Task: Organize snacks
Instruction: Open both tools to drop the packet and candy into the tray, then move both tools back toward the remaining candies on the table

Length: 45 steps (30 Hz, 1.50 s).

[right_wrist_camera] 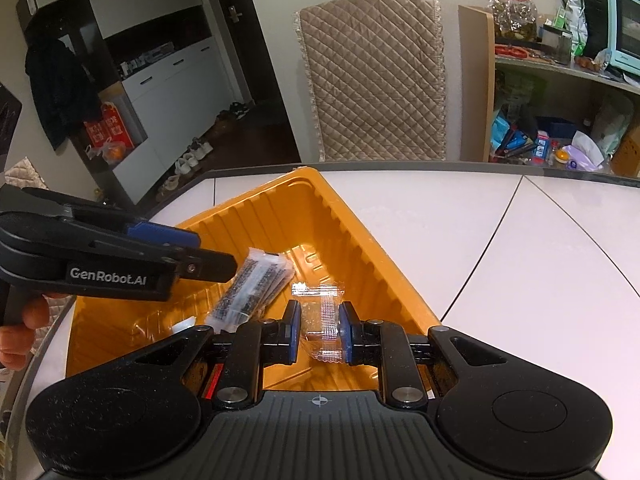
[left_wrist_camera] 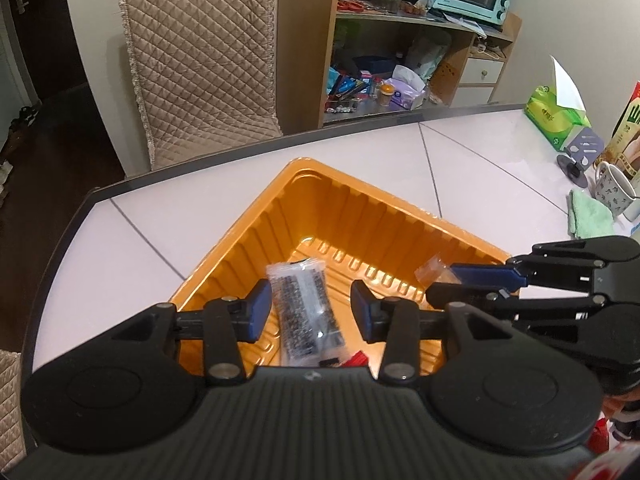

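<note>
An orange plastic tray [left_wrist_camera: 352, 216] [right_wrist_camera: 280, 216] sits on the white table. A dark speckled snack packet [left_wrist_camera: 306, 312] [right_wrist_camera: 250, 292] lies in it. My left gripper [left_wrist_camera: 311, 310] is open above the tray, its pads either side of that packet and apart from it. My right gripper [right_wrist_camera: 319, 330] is shut on a clear-wrapped brown snack [right_wrist_camera: 322, 322] over the tray's right side; it shows in the left wrist view [left_wrist_camera: 434, 272] held at the right gripper's tips. A red wrapper [left_wrist_camera: 356, 360] peeks out under the left gripper.
A quilted chair [right_wrist_camera: 372, 76] stands behind the table. A green tissue pack [left_wrist_camera: 556, 116], a mug [left_wrist_camera: 614, 192] and a green cloth [left_wrist_camera: 588, 216] lie at the table's right. A cluttered shelf [left_wrist_camera: 400, 60] with a teal oven is behind.
</note>
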### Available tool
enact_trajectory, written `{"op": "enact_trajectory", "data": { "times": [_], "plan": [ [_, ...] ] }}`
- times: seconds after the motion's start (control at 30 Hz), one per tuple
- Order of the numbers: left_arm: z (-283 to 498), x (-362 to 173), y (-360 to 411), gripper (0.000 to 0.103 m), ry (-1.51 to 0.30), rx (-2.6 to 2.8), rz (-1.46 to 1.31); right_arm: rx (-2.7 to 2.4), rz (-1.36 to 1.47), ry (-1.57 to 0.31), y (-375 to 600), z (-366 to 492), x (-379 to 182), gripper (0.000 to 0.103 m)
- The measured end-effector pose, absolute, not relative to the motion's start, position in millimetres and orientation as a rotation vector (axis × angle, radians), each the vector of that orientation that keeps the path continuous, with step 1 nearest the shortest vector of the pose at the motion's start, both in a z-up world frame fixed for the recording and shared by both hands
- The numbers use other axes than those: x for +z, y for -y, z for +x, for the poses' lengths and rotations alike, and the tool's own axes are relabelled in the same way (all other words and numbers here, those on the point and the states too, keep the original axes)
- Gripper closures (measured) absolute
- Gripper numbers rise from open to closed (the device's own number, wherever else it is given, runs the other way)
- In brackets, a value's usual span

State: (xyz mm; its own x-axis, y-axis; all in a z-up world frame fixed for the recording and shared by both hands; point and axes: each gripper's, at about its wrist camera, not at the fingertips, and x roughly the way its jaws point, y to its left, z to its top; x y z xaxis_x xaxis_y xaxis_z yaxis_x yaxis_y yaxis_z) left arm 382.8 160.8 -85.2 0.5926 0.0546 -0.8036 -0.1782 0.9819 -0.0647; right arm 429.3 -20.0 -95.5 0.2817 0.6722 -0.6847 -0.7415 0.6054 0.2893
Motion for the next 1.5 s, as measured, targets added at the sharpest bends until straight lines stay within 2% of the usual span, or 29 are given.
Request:
{"op": "enact_trajectory", "data": {
  "times": [0.3, 0.37, 0.4, 0.43, 0.8, 0.87, 1.03, 1.5],
  "plan": [
    [361.1, -80.3, -167.3, 0.060, -0.932, 0.160, -0.178, 0.964, -0.060, -0.797, 12.9, 424.0, -83.7, 0.081],
    [355.0, -77.6, -167.3, 0.060, -0.927, 0.159, -0.184, 0.958, -0.045, -0.788, 14.5, 423.4, -80.6, 0.072],
    [352.2, -75.9, -166.8, 0.060, -0.924, 0.160, -0.187, 0.951, -0.042, -0.788, 15.8, 422.9, -79.4, 0.059],
    [348.9, -74.1, -166.7, 0.060, -0.921, 0.158, -0.190, 0.943, -0.039, -0.780, 18.3, 421.9, -77.7, 0.052],
    [300.5, -44.4, -152.9, 0.054, -0.874, 0.155, -0.211, 0.900, 0.007, -0.798, 63.9, 387.0, -57.3, 0.051],
    [288.1, -38.6, -148.6, 0.054, -0.863, 0.155, -0.214, 0.898, 0.025, -0.797, 74.3, 376.5, -52.2, 0.049],
    [255.2, -26.5, -134.0, 0.054, -0.844, 0.165, -0.202, 0.877, 0.085, -0.785, 102.4, 345.3, -36.8, 0.036],
    [170.6, -19.5, -83.7, 0.048, -0.848, 0.138, -0.182, 0.777, 0.121, -0.808, 168.8, 257.5, -16.0, 0.034]
  ]
}}
